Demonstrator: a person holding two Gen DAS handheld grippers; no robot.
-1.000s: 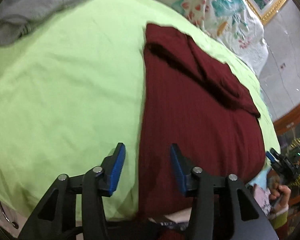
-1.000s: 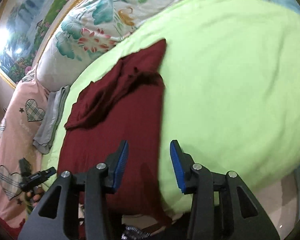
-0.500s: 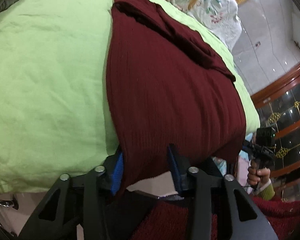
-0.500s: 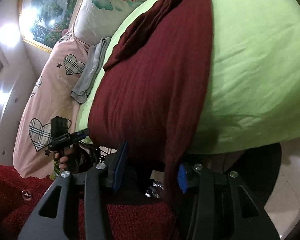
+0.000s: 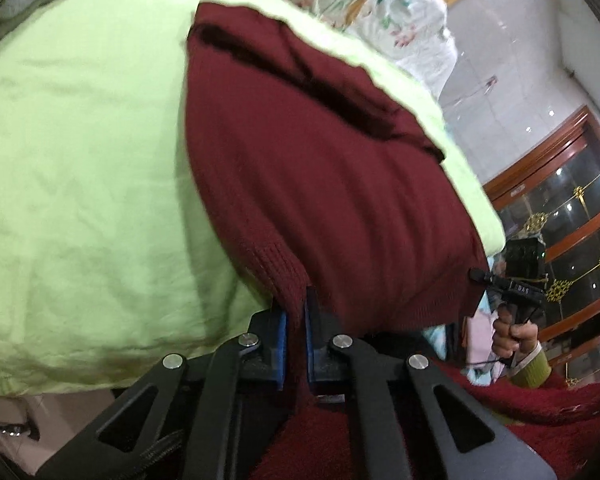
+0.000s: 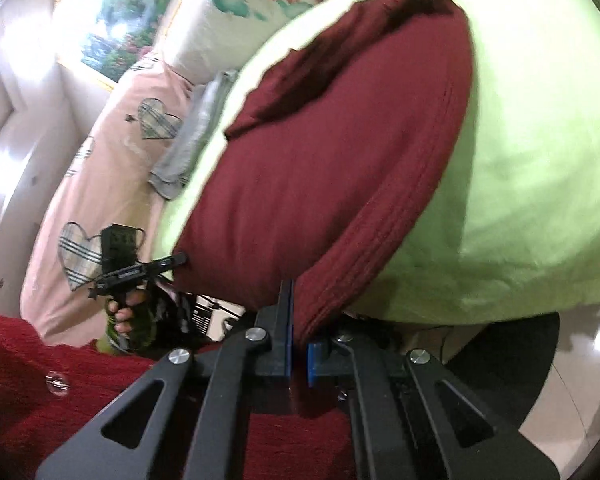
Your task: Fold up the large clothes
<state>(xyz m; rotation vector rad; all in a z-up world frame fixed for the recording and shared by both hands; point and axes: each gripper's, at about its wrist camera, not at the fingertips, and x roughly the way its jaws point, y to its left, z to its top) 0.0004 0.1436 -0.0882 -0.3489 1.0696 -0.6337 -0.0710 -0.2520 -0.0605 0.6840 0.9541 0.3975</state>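
A dark red knitted sweater [image 5: 320, 176] lies spread lengthwise on a lime green bed sheet [image 5: 80, 184], with its sleeves folded across its far end. My left gripper [image 5: 295, 316] is shut on the ribbed near left corner of its hem. In the right wrist view the same sweater [image 6: 320, 168] fills the middle, and my right gripper [image 6: 298, 320] is shut on its near right hem corner at the bed's edge [image 6: 500, 280]. Each gripper appears in the other's view, held in a hand: the right one [image 5: 520, 276] and the left one [image 6: 136, 268].
Floral pillows [image 5: 380, 4] and a framed picture [image 6: 112, 20] stand at the head of the bed. A pink heart-print quilt [image 6: 112, 152] and a grey garment [image 6: 192, 140] lie beside the sheet. A wood and glass cabinet [image 5: 572, 216] stands on the right. The person's red top [image 6: 60, 380] fills the near foreground.
Both grippers came down to the near edge of the bed and closed on the sweater's hem corners; earlier they stood open above the cloth.
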